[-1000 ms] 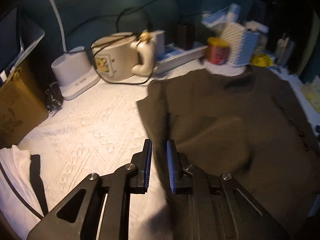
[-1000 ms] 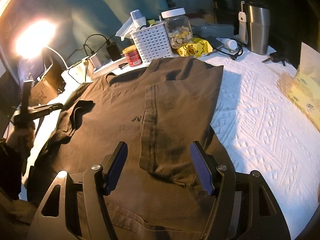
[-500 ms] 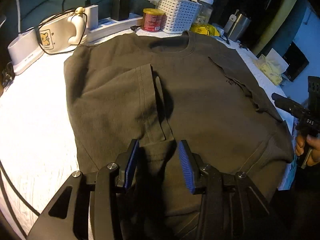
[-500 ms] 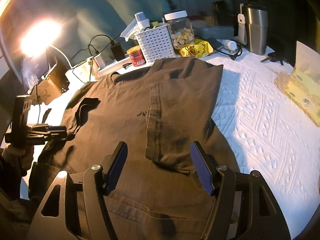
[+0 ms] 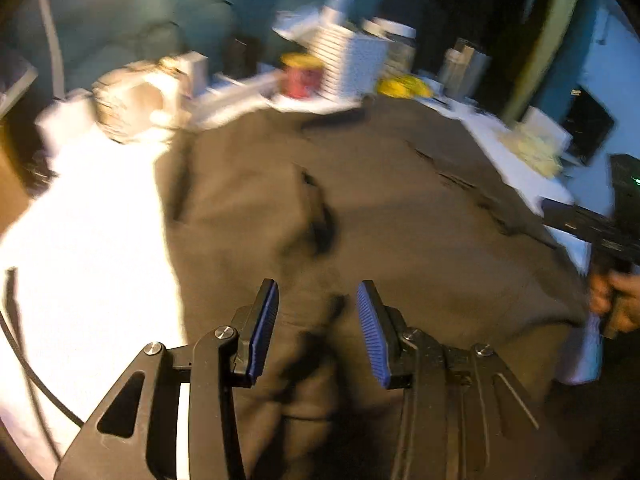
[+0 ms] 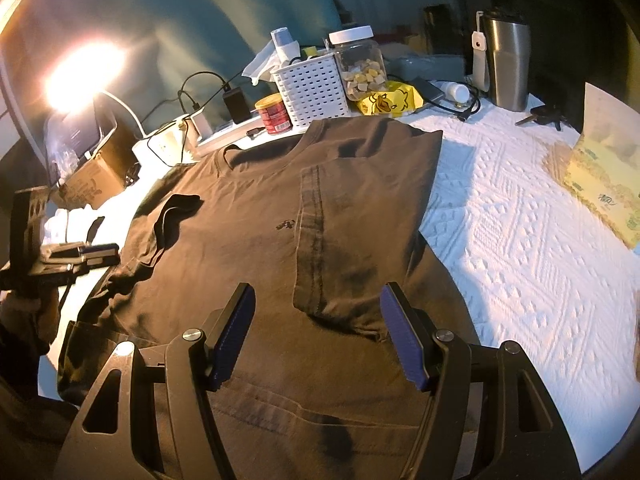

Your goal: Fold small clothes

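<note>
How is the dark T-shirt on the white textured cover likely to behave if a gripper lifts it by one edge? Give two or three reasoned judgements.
The T-shirt is probably floppy: its folded-in side lies limp and creased, so a lifted edge would likely drape and the fold may fall open. It looks thin, so probably light. The textured cover may drag slightly on it if pushed.

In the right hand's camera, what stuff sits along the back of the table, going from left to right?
Red can → white basket → jar with a white lid → yellow duck packet → steel tumbler.
</note>
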### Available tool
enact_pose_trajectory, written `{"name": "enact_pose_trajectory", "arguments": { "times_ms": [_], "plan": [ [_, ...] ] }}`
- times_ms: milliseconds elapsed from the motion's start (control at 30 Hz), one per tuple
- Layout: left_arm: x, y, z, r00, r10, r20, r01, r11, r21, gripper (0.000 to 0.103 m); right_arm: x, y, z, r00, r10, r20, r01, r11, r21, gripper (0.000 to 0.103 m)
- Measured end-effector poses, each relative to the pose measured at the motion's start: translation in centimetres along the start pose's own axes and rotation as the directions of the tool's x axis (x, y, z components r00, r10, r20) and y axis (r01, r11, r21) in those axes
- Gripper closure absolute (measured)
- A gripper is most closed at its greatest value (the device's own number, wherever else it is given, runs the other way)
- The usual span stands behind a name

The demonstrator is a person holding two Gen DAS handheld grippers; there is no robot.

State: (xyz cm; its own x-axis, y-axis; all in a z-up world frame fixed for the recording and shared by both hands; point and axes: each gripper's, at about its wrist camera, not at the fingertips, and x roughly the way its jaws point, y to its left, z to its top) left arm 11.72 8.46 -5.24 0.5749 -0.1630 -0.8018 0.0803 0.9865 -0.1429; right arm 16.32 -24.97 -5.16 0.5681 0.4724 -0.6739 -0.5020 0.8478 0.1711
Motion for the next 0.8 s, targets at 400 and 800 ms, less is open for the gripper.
{"name": "enact_pose_trajectory", "arguments": {
  "times_ms": [400,800],
  "plan": [
    [2.8,-1.9,-2.1,0.987,-0.114,-0.115,0.114,0.993,-0.008,0.061,-1.1,-0.4,-0.7,0.998,-0.055,0.005,0.055,0.998,0.023,0.034],
    [1.3,-3.6,-3.9,0.986,-0.112,-0.124,0.119,0.992,0.050,0.052,-2.7,-0.1,-2.2,0.998,-0.061,0.017,0.060,0.998,0.033,0.034]
  ]
}}
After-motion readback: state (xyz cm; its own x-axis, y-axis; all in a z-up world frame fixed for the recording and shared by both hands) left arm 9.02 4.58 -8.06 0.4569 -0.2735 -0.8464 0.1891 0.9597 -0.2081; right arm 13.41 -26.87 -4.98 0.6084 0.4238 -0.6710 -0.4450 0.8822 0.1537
